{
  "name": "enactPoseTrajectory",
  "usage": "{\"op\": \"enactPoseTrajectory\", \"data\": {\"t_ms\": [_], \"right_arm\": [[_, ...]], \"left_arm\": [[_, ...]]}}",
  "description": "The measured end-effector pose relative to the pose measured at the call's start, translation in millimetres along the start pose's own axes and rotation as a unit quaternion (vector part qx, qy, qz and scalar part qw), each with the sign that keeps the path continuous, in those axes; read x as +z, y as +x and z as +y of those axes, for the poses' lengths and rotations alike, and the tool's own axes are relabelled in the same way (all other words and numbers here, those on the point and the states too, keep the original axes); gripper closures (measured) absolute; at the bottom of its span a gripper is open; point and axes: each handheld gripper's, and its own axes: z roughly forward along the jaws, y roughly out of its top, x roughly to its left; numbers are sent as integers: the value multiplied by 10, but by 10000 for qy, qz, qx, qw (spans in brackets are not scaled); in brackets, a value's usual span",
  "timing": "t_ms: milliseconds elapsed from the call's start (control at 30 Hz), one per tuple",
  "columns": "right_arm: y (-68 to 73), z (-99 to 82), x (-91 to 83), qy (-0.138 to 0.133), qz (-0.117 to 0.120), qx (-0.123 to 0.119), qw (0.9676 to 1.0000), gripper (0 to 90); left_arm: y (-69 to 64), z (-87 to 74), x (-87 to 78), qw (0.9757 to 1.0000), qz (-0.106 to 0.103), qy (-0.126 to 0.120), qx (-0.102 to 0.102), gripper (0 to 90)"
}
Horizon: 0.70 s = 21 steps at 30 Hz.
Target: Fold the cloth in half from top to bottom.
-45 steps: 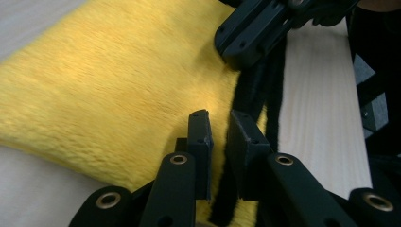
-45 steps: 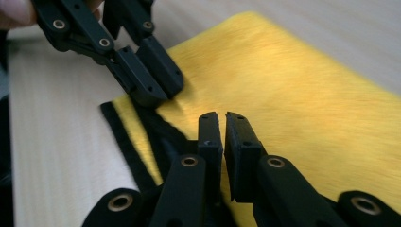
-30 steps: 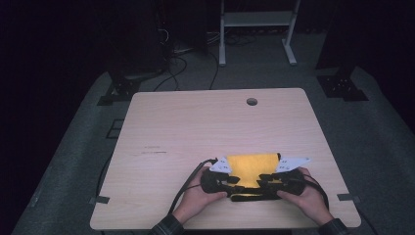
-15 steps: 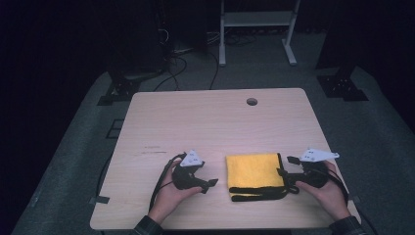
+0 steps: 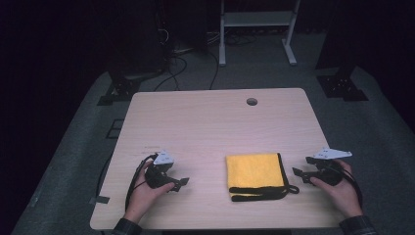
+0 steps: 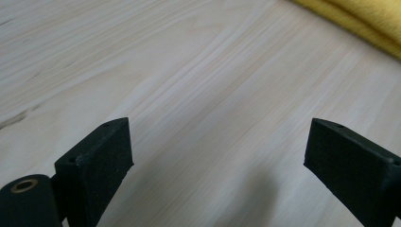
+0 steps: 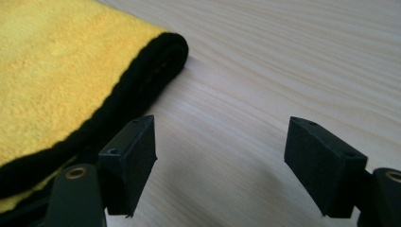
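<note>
Two grippers are held low over the light wooden table, one at each side of a folded yellow cloth with black edging, which lies flat near the table's front edge. The left gripper is held wide open and empty, well apart from the cloth. The right gripper is likewise spread wide, gripping nothing, just beside the cloth's black edge.
</note>
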Motion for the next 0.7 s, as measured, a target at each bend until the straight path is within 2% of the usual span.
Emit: {"op": "enactPoseTrajectory", "data": {"t_ms": [133, 267, 367, 467, 700], "right_arm": [[-46, -37, 10, 95, -65, 53, 9999, 231], [-70, -55, 28, 185, -125, 63, 9997, 220], [-82, -70, 43, 235, -166, 44, 9996, 209], [-87, -74, 45, 217, -174, 50, 9996, 195], [-76, -92, 59, 157, -203, 69, 9996, 162]], "left_arm": [[98, -97, -42, 9997, 208, 111, 11, 72], [165, -176, -41, 9987, 388, 259, 181, 72], [207, -207, -56, 9991, 328, 199, 199, 52], [242, -267, -44, 9993, 193, -23, 327, 8], [250, -278, -51, 9992, 167, -36, 359, 4]]}}
